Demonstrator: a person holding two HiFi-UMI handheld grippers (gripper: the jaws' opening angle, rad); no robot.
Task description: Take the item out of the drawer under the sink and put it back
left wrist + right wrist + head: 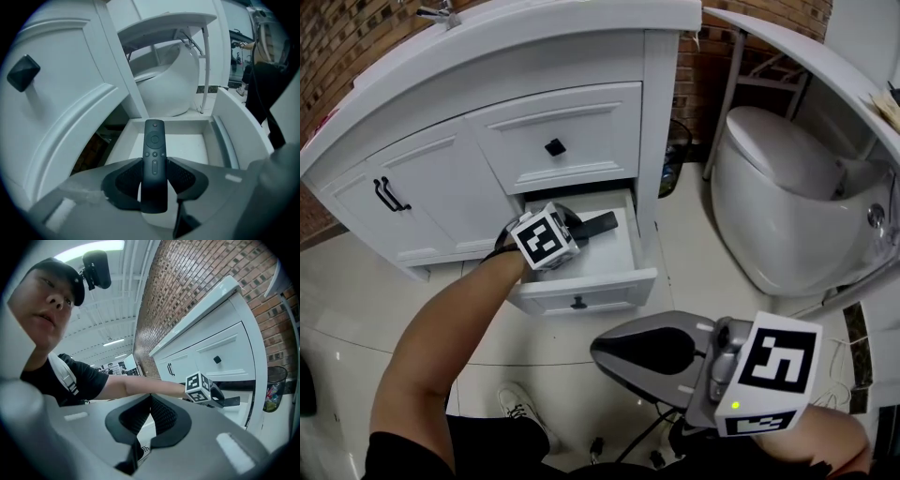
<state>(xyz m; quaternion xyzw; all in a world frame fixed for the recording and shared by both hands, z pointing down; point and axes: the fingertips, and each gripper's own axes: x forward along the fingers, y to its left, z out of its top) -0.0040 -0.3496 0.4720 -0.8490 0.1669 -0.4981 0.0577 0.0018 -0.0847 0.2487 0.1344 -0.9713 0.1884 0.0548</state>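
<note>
the left gripper (577,228) is pinching a black remote (154,154) by its bottom half. the two jaws are pressing on its long sides, so the button end is sticking out in front and the remote is not slipping or spinning. the gripper is pointing down into the open drawer (643,246), the lower one in the white sink cabinet (487,122). the remote is hanging over the bare white floor of the drawer, near the middle. i cannot tell if it is touching the floor.

the drawer is pulled far out, and that is giving the gripper room to reach in from above. the drawer above it, with the black knob (555,146), is closed, so it is not getting in the way.

the right gripper (602,352) is waiting low and off to the side, well apart from the drawer. its jaws are pressed together with nothing between them. i think it is staying back because this job needs only one gripper right now.

the white toilet (787,187) is sitting just beside the cabinet, so the person's arm is coming in from the front.

i cannot tell if the remote is coming out or going back in.
</note>
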